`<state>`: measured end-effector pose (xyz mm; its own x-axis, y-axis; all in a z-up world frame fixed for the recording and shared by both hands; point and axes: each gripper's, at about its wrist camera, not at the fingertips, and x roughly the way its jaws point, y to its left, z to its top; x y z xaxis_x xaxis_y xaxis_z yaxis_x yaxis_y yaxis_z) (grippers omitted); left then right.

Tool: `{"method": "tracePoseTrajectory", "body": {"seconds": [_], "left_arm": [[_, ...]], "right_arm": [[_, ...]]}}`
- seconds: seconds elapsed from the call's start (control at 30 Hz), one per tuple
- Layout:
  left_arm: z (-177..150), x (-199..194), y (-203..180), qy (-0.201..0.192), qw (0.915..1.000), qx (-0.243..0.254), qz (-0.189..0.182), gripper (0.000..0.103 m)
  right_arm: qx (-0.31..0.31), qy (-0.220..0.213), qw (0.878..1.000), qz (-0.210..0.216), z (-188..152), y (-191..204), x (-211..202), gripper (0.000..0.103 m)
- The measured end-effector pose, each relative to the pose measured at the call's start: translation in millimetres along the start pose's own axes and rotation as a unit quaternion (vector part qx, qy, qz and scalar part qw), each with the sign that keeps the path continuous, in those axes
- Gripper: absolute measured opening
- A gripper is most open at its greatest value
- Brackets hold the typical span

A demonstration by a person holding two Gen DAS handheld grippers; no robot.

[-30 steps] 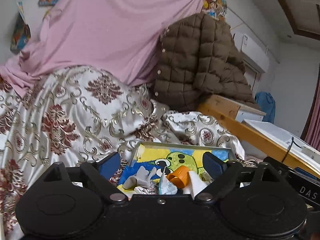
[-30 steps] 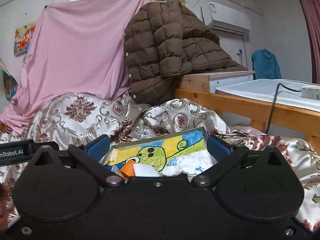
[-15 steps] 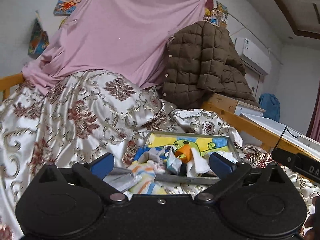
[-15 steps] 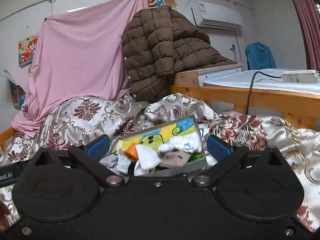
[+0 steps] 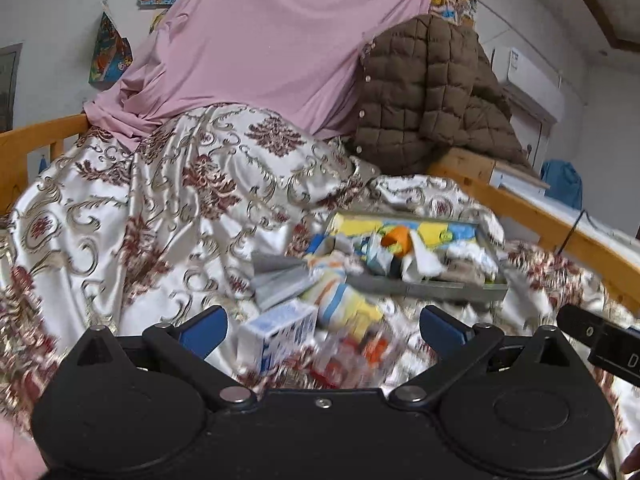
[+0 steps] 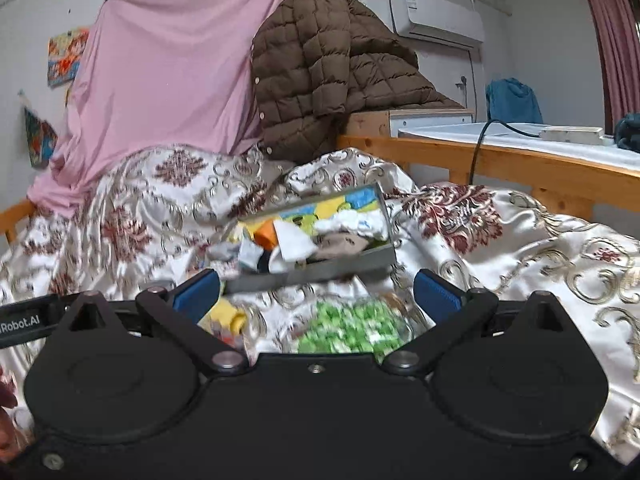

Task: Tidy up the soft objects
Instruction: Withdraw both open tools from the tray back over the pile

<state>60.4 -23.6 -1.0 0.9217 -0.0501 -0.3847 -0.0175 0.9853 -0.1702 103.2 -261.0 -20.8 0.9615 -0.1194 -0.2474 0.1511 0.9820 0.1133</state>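
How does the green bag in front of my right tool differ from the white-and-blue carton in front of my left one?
The green bag is a rounded, clear pouch of green pieces; the carton is a squared, opaque white-and-blue box. The bag lies between the right tool's open fingers, while the carton sits nearer the left tool's left finger. Both rest on the patterned bedspread, outside the tray.

I read "Robot.AI" in white on the black bar (image 6: 24,322) at my right view's left edge, a lone "D" on the black bar (image 5: 612,346) at my left view's right edge, box print too blurred
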Motion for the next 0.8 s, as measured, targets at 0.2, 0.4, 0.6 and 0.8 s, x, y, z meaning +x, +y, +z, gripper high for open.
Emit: {"method": "tracePoseTrajectory", "body": {"seconds": [0.2,0.4,0.6,0.8], "left_arm": [[-9.4,-13.5,0.9,0.016,0.9999,-0.003,-0.005,0.102],[-12.6,-32.1,10.4,0.013,0.9998,-0.015,0.0,0.102],[-15.0,-38.0,18.4,0.026,0.999,-0.022,0.028,0.102],[-18.1,-35.9,18.2,0.043,0.9981,-0.006,0.045,0.102]], "right_arm": [[0.015,-0.007,1.0,-0.011,-14.9,-3.2,-36.5,0.102],[0.045,0.007,0.999,-0.017,-26.3,-15.2,-56.9,0.103],[0.03,0.029,0.999,-0.019,-32.7,-11.1,-61.0,0.103],[0.005,0.048,0.998,-0.03,-34.3,-1.3,-55.8,0.103]]}}
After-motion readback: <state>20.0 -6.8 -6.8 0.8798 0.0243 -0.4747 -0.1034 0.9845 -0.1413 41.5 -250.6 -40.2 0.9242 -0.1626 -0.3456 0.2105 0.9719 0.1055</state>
